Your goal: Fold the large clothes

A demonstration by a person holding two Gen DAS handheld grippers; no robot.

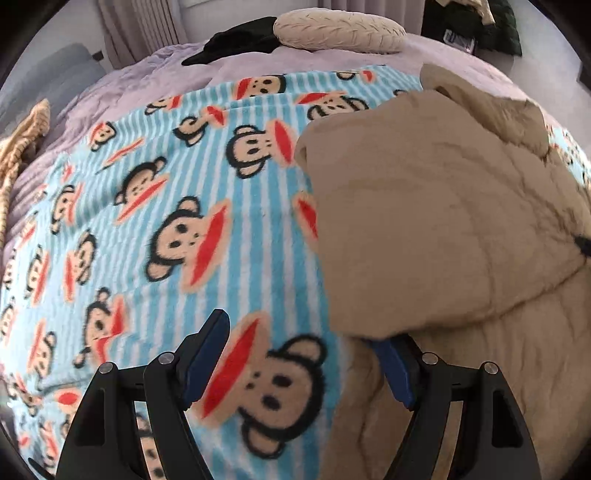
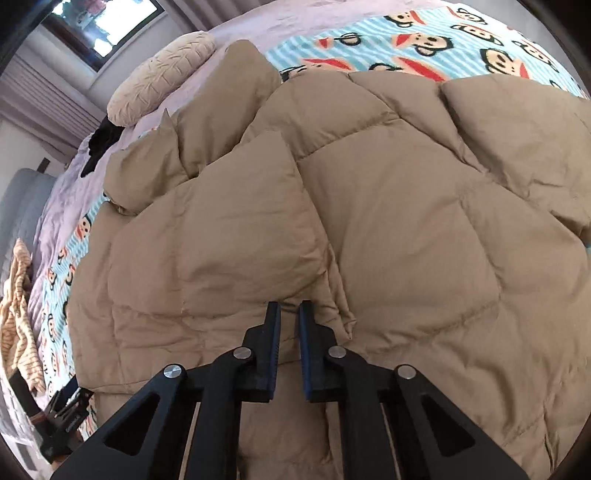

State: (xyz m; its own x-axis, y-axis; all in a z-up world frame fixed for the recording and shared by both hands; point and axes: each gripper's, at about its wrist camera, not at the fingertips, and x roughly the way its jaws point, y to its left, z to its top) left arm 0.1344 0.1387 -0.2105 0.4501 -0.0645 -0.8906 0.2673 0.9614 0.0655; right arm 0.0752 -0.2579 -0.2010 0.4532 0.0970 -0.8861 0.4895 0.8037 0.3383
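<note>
Two fingers of the left gripper (image 1: 299, 338) are standing wide apart in the left wrist view, with the striped monkey-print blanket (image 1: 177, 221) showing between them. Its right finger is slipping under a puffy edge of the tan quilted jacket (image 1: 443, 229), whose fabric is hiding the fingertip; the left finger is hanging free over the blanket, so nothing is being pinched. The jacket is lying on the blanket and filling the right half of this view. Beyond the blanket a lilac bedspread (image 1: 155, 74) is showing, with a beige round cushion (image 1: 340, 31) and a dark garment (image 1: 236, 40) lying at its far end. No containers are showing in this view.

In the right wrist view, the right gripper (image 2: 290, 308) is hovering low over the jacket (image 2: 388, 221), its jaws standing nearly together with a narrow slit between the blue pads (image 2: 303, 350). A thin dark line is crossing the gap at the tips; whether fabric is being pinched there I cannot tell. The jacket is sprawling across most of the bed, one panel folding over toward the gripper. The blanket (image 2: 443, 40) is peeking out at the top and left, the cushion (image 2: 159, 79) lying on the bedspread (image 2: 236, 33) beyond. Again, no containers are appearing.
</note>
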